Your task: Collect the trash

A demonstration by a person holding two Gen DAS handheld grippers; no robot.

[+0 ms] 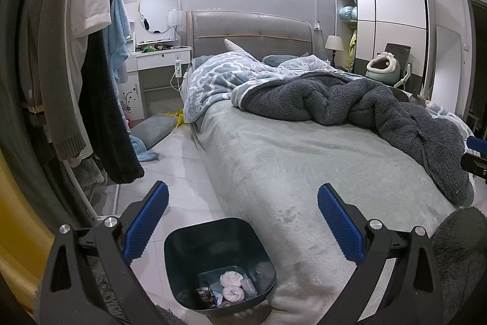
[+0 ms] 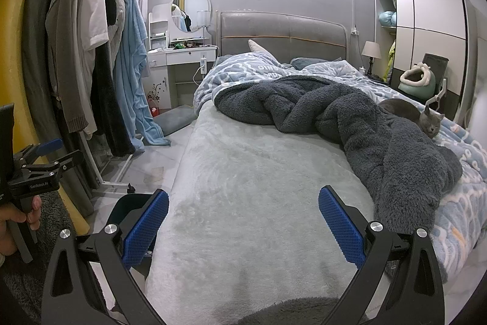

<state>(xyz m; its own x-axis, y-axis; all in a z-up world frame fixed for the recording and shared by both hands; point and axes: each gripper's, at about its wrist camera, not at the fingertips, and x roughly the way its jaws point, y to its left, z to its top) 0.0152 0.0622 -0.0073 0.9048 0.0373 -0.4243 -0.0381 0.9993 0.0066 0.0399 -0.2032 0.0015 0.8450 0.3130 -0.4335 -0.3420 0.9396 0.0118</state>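
Note:
A dark teal trash bin [image 1: 182,245] stands on the floor by the foot corner of the bed. It holds crumpled tissues [image 1: 232,279] and wrappers [image 1: 205,297]. My left gripper [image 1: 242,197] is open and empty, held above the bin and the bed edge. My right gripper [image 2: 243,198] is open and empty over the grey-green bed sheet [image 2: 258,172]. The bin's rim [image 2: 127,200] shows behind my right gripper's left finger. The left gripper also appears at the left edge of the right wrist view [image 2: 50,154], held by a hand.
A dark fleece blanket [image 2: 350,118] and a patterned quilt [image 1: 219,75] lie on the bed. A grey cat [image 2: 426,118] rests at the bed's right side. A clothes rack [image 2: 91,51] stands left. A vanity [image 1: 158,57], a wardrobe [image 1: 392,26] and a floor cushion [image 1: 155,127] are beyond.

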